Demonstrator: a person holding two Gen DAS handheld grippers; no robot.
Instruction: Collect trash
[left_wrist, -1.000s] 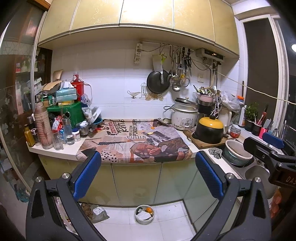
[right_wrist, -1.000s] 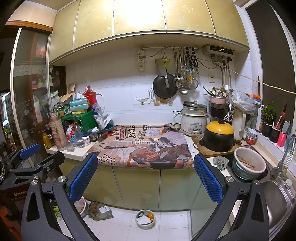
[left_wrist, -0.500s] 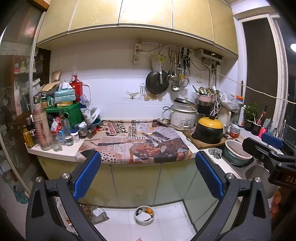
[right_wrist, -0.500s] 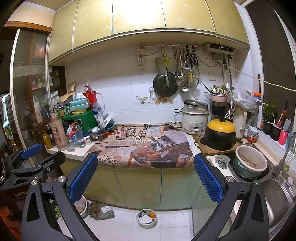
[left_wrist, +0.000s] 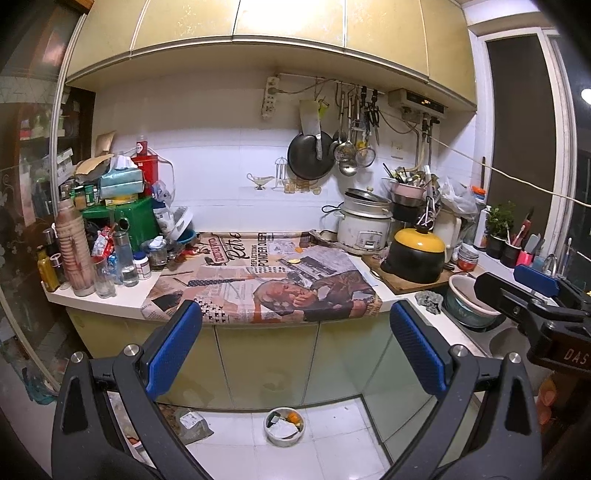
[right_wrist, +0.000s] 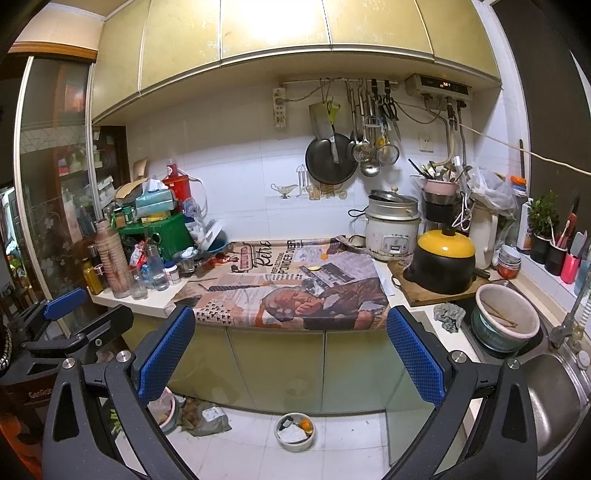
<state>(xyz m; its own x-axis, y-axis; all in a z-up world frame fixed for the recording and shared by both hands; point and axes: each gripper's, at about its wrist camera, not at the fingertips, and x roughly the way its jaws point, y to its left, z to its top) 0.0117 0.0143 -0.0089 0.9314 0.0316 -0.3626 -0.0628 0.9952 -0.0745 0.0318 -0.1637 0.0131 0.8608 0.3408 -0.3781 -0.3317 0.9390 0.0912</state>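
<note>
Both the left tongs (left_wrist: 295, 343) and right tongs (right_wrist: 290, 339) hang spread and empty, having eased slightly back from the counter (left_wrist: 122, 295), while the trash (scraps in a floor bowl (right_wrist: 294, 431)) lies low, near the cabinets.

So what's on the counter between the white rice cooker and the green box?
A printed newspaper sheet covers the counter between the rice cooker and the green box, with small scraps on it. Both wrist views show it.

White-tiled wall (left_wrist: 221, 173), yellow cabinets (left_wrist: 295, 22), pale tiled floor (left_wrist: 325, 454).
</note>
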